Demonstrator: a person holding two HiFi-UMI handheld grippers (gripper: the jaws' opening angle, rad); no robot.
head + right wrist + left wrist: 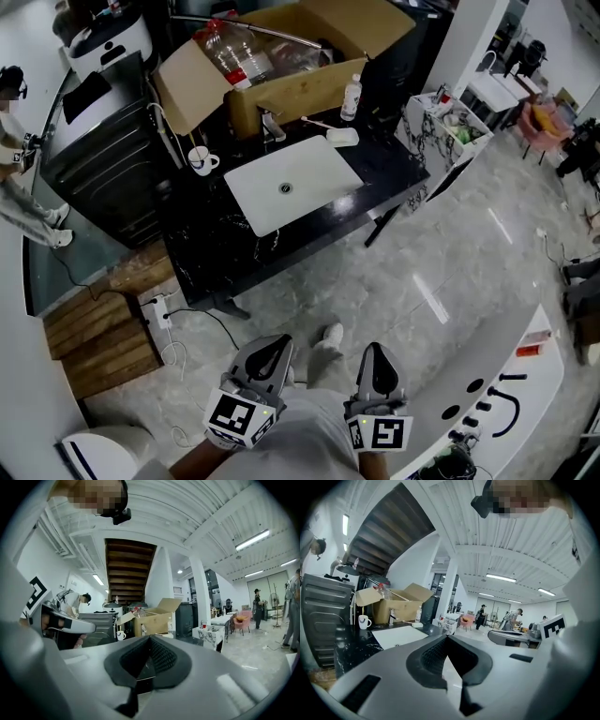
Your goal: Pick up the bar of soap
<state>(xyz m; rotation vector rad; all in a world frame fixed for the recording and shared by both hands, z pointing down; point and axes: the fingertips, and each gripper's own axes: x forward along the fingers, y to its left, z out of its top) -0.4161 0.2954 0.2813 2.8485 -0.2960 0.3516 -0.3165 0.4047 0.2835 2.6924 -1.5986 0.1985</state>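
The bar of soap (342,137) is a pale block lying on the black counter (206,248), just right of the faucet (272,124) and behind the white sink (291,183). In the left gripper view the soap (417,625) shows small and far off on the counter's edge. Both grippers hang low near the person's body, well short of the counter. The left gripper (278,339) (446,636) is shut with its tips together and nothing between them. The right gripper (375,347) (150,637) is shut and empty too.
An open cardboard box (291,66) holding big plastic bottles stands behind the faucet, with a small bottle (351,97) and a mug (201,160) nearby. A marble side table (441,131) stands to the right. A power strip (155,309), wooden planks (103,333), a white curved desk (497,394) and a person (23,202) surround the floor.
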